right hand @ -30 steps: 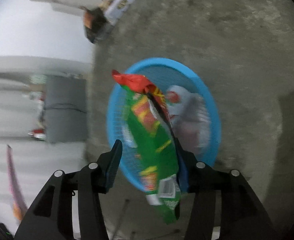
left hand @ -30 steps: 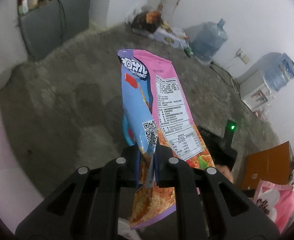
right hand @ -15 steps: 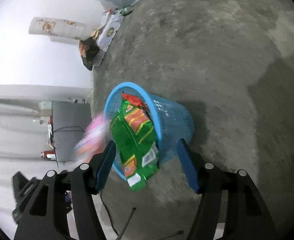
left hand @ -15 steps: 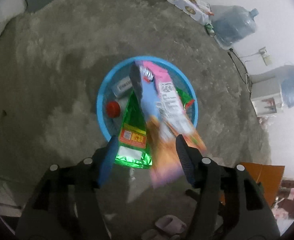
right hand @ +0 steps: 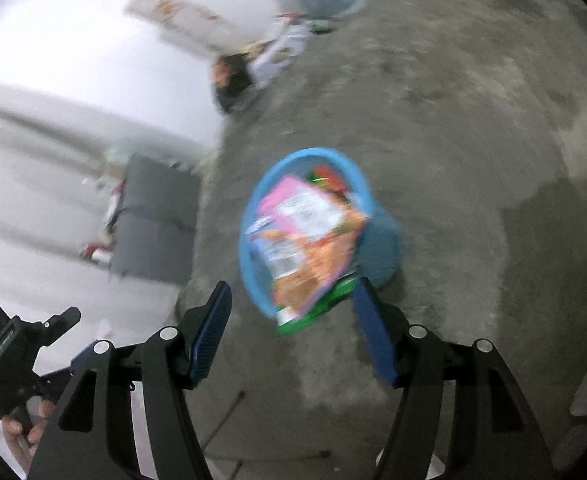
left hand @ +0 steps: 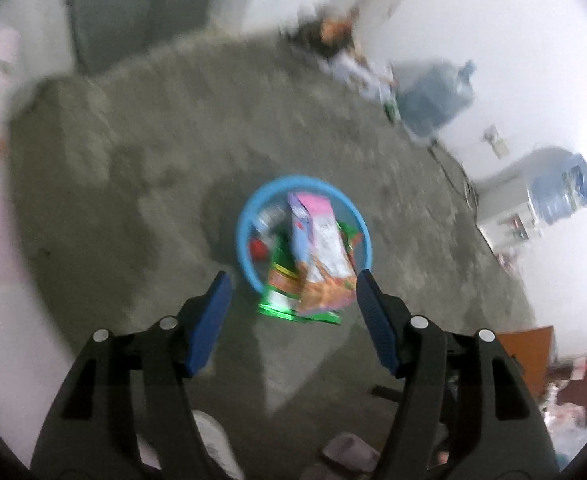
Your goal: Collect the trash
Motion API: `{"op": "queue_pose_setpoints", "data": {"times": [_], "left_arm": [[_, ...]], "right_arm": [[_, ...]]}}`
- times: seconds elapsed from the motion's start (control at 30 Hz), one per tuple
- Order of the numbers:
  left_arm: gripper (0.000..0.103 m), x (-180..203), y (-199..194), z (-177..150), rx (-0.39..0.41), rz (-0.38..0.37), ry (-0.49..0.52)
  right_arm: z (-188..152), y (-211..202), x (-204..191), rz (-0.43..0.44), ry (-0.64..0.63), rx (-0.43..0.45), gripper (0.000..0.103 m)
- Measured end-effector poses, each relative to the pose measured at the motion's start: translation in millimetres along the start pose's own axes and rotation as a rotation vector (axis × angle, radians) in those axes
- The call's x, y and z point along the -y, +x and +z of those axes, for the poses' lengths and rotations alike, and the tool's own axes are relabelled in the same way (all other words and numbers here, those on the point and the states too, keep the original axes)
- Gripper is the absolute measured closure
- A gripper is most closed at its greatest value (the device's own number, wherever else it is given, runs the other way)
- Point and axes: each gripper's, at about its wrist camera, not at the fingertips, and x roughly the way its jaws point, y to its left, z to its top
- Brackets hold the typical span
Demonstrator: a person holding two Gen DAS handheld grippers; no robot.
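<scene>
Motion-smeared print on the pink snack bag [left hand: 319, 240], basket [left hand: 253, 216] contents beneath mostly hidden

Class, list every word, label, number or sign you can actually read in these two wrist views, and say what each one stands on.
None can be read.
Pink snack bag in the blue basket: white printed panel, too blurred.
Green snack bag: orange label, too blurred.
Water jug by the wall: blue label, too blurred.
Black device in the hand: faint lettering, too small.
</scene>
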Motion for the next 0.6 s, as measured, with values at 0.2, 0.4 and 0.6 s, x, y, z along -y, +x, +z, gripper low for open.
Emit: {"op": "queue_pose_setpoints", "data": {"times": [0.2, 0.4, 0.6], "left_arm": [[0.022, -37.1, -135.6, -50.1, 0.221, 0.102, 0.060], [0.012, -75.7, -234.9, -119.8, 0.409, 0.239, -0.023], [0.011, -99.1, -277.7, -182.4, 0.459, 0.375, -0.127]], "right_arm": [[-29.3, -39.3, -79.4, 0.198, -0.200, -0.066, 0.029], [-101.7, -79.1, -190.2, 0.193, -0.646, -0.030, 0.020], [-184.8, -116.2, -256.4, 0.213, -0.945, 0.006, 0.009]]}}
